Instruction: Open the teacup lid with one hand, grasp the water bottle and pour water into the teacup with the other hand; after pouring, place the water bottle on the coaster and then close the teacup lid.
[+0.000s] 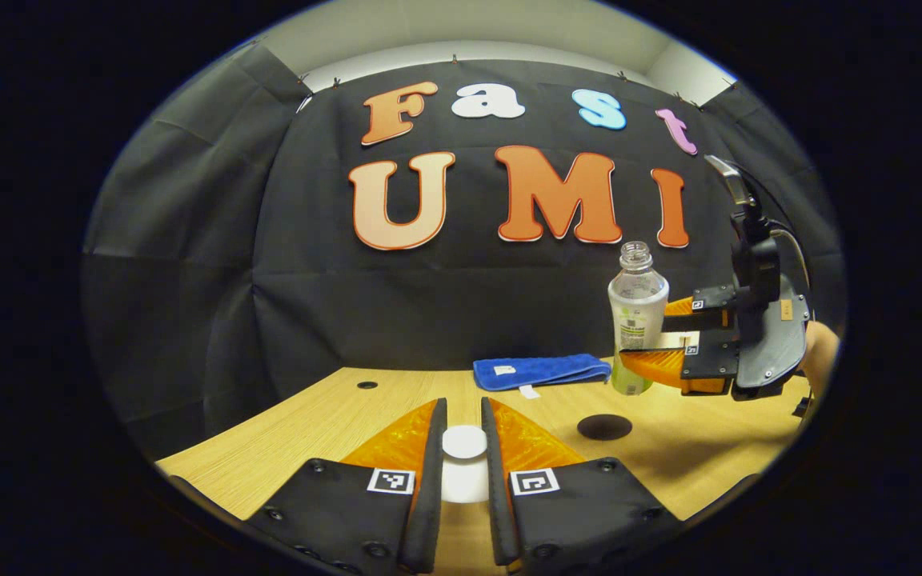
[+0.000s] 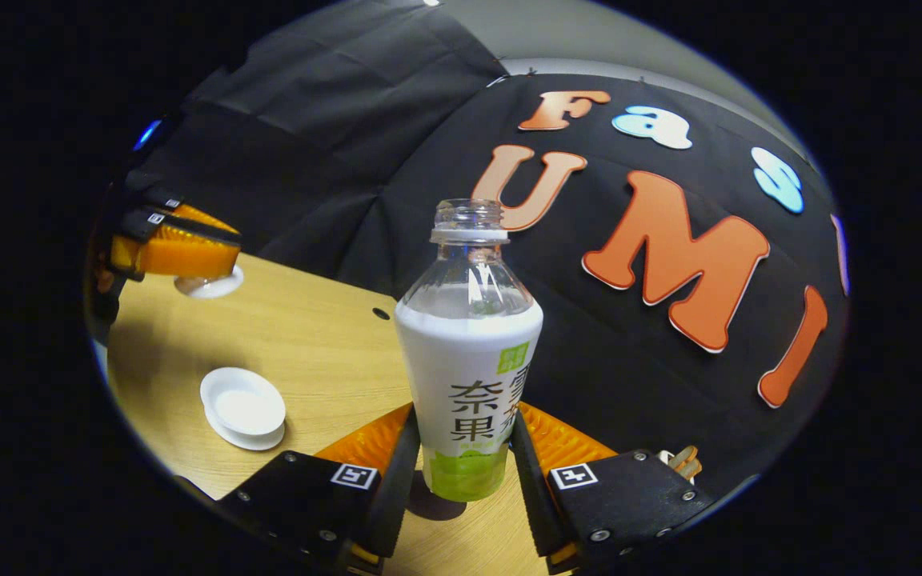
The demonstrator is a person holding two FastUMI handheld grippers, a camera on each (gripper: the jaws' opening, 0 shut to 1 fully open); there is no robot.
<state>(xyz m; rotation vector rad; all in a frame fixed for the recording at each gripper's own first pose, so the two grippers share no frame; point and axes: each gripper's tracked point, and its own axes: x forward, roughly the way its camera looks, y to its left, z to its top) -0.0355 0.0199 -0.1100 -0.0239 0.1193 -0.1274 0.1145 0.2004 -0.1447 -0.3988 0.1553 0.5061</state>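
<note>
My left gripper (image 1: 463, 406) is shut on the white teacup lid (image 1: 465, 444), gripping it by the knob above the table. In the right gripper view, that gripper (image 2: 179, 250) hangs at the upper left with the lid (image 2: 210, 285) under its fingers. The open white teacup (image 2: 243, 408) stands on its saucer below it. My right gripper (image 2: 465, 420) is shut on the uncapped water bottle (image 2: 469, 376), which stands upright with clear liquid inside. The left gripper view shows the bottle (image 1: 637, 308) at the right, in the right gripper (image 1: 631, 346). A dark round coaster (image 1: 604, 426) lies in front of it.
A folded blue cloth (image 1: 541, 370) lies at the back of the wooden table (image 1: 325, 416), just left of the bottle. A small hole (image 1: 366, 385) marks the tabletop at the back left. A hand (image 1: 821, 352) holds the right gripper at the far right.
</note>
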